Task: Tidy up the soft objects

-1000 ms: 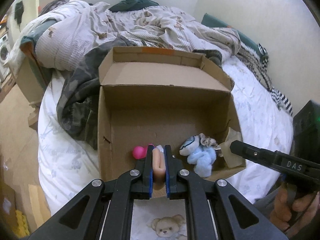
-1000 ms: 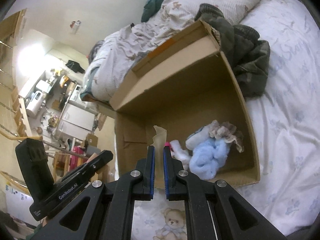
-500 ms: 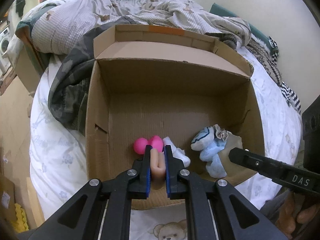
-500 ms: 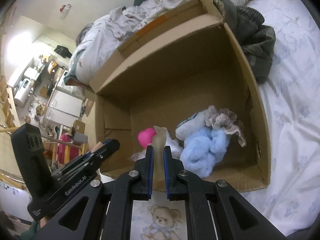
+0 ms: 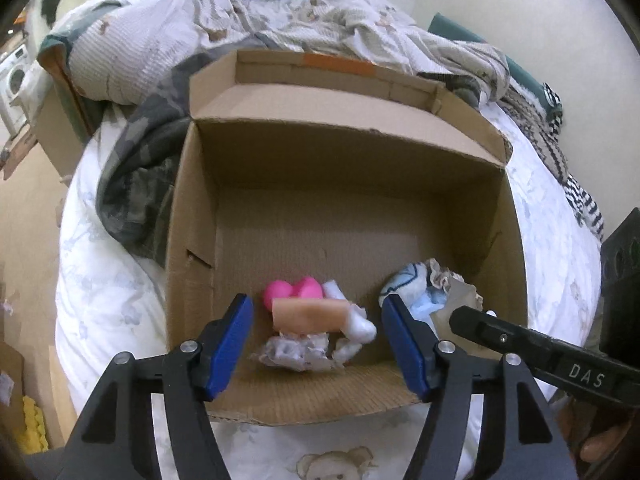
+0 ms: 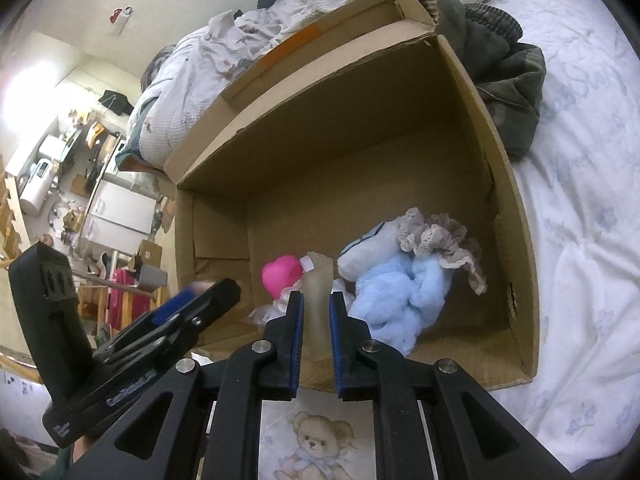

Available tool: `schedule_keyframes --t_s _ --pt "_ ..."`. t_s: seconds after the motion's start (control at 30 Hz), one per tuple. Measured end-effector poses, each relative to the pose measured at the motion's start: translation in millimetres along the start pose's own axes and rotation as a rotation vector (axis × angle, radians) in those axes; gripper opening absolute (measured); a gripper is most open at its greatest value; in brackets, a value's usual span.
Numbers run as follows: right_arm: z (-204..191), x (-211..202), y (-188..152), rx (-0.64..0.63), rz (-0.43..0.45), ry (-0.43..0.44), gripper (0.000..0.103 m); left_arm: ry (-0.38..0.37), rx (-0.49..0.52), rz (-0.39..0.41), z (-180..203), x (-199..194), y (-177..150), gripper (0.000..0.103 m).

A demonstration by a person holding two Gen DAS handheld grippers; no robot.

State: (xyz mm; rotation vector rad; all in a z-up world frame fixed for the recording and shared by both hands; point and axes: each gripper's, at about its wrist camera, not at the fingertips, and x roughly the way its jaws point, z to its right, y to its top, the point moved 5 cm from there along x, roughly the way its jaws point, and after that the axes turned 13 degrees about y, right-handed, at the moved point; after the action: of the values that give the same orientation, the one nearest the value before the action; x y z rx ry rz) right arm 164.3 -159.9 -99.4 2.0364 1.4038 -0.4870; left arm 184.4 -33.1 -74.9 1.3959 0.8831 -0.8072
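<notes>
An open cardboard box (image 5: 192,208) (image 6: 516,216) stands on the bed. In it lie a pink toy (image 5: 292,290) (image 6: 280,274), a beige soft tube (image 5: 308,315), white crumpled pieces (image 5: 296,354) and a blue and white plush with lace (image 5: 420,292) (image 6: 408,284). My left gripper (image 5: 316,346) is open over the box's near edge, with the beige tube lying between and beyond its fingers. My right gripper (image 6: 316,316) is shut on a translucent beige soft piece (image 6: 318,296) at the box's near edge.
A rumpled quilt (image 5: 224,28) and dark green clothing (image 5: 132,168) (image 6: 504,64) lie behind and beside the box. The white sheet (image 6: 580,240) shows a teddy bear print (image 6: 320,444). The bed's left edge drops to the floor (image 5: 28,216).
My left gripper has opened and let the beige tube drop into the box. Both grippers have moved closer over the box. The right gripper stays shut on its piece.
</notes>
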Motion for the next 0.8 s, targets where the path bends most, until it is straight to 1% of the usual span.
schedule_keyframes --t_s 0.07,0.13,0.23,0.27,0.33,0.37,0.47,0.5,0.53,0.57,0.6,0.63,0.73,0.8 --pt "1 -3 1 0.005 0.01 -0.006 0.022 0.011 0.004 -0.002 -1 0 1 0.064" --pt "1 -4 2 0.0 0.017 -0.021 0.024 0.024 0.007 0.015 -3 -3 1 0.064" --pt "-2 -6 3 -0.032 0.026 -0.052 0.029 0.047 -0.001 0.041 -8 -8 2 0.064" --pt "-3 -6 4 -0.043 0.028 -0.062 0.033 0.054 -0.005 0.046 -10 -9 3 0.064" --pt "-5 -9 5 -0.07 0.043 -0.082 0.053 0.085 -0.01 0.06 -14 -13 4 0.064" --pt "-7 -12 5 -0.084 0.058 -0.086 0.068 0.097 -0.005 0.067 -15 -15 4 0.064" --pt "-12 -20 8 -0.13 0.085 -0.12 0.072 0.148 0.012 0.105 -21 -24 5 0.064" --pt "-14 -23 8 -0.142 0.096 -0.137 0.075 0.159 0.009 0.113 -24 -28 4 0.064" --pt "-15 -26 9 -0.156 0.114 -0.153 0.077 0.148 0.002 0.122 -26 -31 4 0.064" --pt "-18 -30 10 -0.173 0.134 -0.169 0.084 0.14 -0.006 0.127 -28 -34 3 0.064" --pt "-21 -35 10 -0.194 0.157 -0.185 0.096 0.155 -0.012 0.134 -31 -38 2 0.064" --pt "-24 -39 11 -0.212 0.181 -0.192 0.102 0.175 -0.012 0.144 -33 -41 2 0.064" --pt "-34 -55 9 -0.256 0.249 -0.172 0.103 0.212 -0.028 0.19 -41 -56 -1 0.064" --pt "-40 -64 6 -0.281 0.283 -0.173 0.103 0.22 -0.047 0.209 -47 -65 -3 0.064"
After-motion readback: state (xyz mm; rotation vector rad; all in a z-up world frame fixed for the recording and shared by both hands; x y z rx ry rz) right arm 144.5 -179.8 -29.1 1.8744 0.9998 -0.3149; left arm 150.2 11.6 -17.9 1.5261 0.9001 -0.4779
